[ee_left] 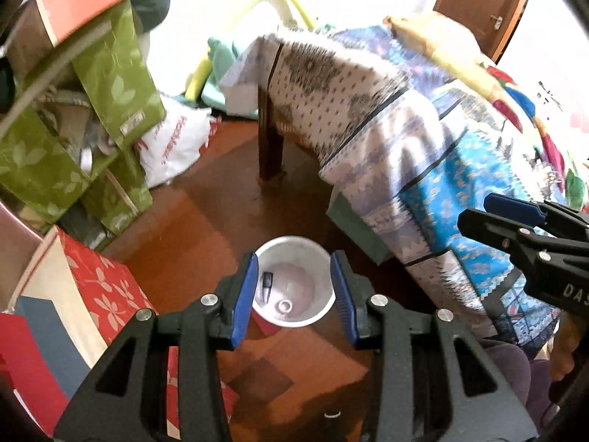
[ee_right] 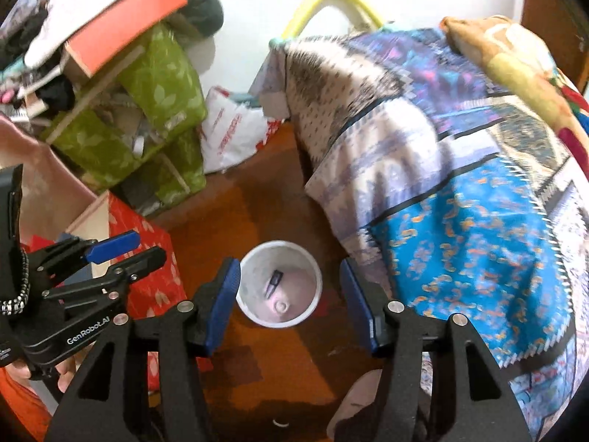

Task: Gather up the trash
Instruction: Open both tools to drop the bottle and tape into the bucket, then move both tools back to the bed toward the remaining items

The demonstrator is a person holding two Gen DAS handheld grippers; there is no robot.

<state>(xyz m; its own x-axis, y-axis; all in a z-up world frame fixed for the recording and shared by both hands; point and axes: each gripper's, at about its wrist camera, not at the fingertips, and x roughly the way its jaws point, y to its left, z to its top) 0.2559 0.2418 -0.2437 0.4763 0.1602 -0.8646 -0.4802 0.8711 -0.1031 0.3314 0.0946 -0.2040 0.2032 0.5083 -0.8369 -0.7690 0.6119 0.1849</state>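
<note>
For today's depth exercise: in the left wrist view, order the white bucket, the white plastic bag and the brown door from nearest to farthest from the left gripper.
From the left gripper:
1. White bucket, on the floor just beyond the fingertips.
2. White plastic bag, farther back on the left, beside the green boxes.
3. Brown door, far back at upper right.

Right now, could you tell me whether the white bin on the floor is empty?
Not empty: the white bin stands upright with a small dark item and a ring-shaped piece at its bottom.

Black claws (ee_left: pixel 294 294), blue pads (ee_left: pixel 244 298); silver screws; perhaps orange sleeve (ee_right: pixel 22 401).
</note>
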